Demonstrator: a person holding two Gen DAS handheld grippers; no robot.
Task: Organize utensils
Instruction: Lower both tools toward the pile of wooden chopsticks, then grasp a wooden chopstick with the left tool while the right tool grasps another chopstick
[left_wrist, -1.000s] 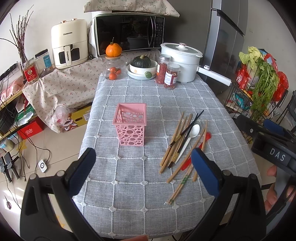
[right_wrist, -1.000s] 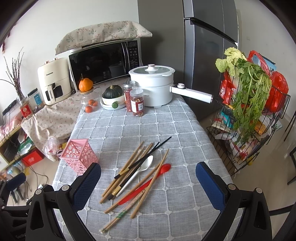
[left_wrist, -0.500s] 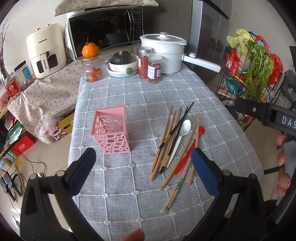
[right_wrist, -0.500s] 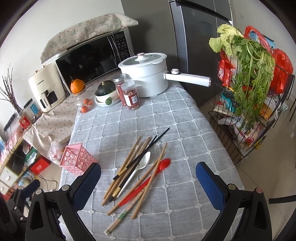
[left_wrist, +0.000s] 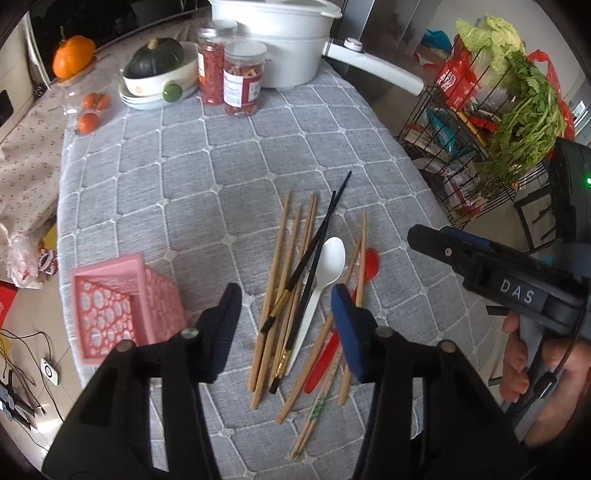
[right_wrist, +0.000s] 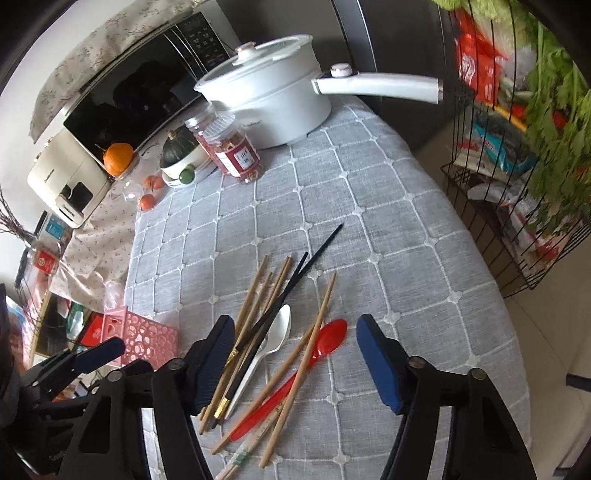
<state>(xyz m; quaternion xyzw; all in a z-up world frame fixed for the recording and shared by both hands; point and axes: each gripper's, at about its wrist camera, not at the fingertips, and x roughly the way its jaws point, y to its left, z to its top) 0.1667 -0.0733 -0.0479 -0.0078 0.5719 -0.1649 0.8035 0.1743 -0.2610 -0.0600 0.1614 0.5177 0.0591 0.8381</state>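
A loose pile of wooden chopsticks (left_wrist: 280, 266) (right_wrist: 258, 291), black chopsticks (left_wrist: 317, 236) (right_wrist: 291, 280), a white spoon (left_wrist: 325, 266) (right_wrist: 273, 339) and a red spoon (left_wrist: 332, 350) (right_wrist: 314, 350) lies on the grey checked tablecloth (left_wrist: 240, 177). A pink perforated holder (left_wrist: 122, 306) (right_wrist: 144, 332) stands empty to the left. My left gripper (left_wrist: 286, 325) is open, low over the near ends of the utensils. My right gripper (right_wrist: 295, 358) is open, low over the spoons; it also shows in the left wrist view (left_wrist: 480, 258).
At the table's far end stand a white pot (right_wrist: 273, 85) with a long handle, two red jars (left_wrist: 229, 77), a bowl with a green squash (left_wrist: 159, 70) and oranges. A wire rack with greens (left_wrist: 509, 122) stands right of the table.
Both grippers have moved forward and down toward the utensil pile. Their jaws have narrowed but stay open. Nothing has been taken hold of.
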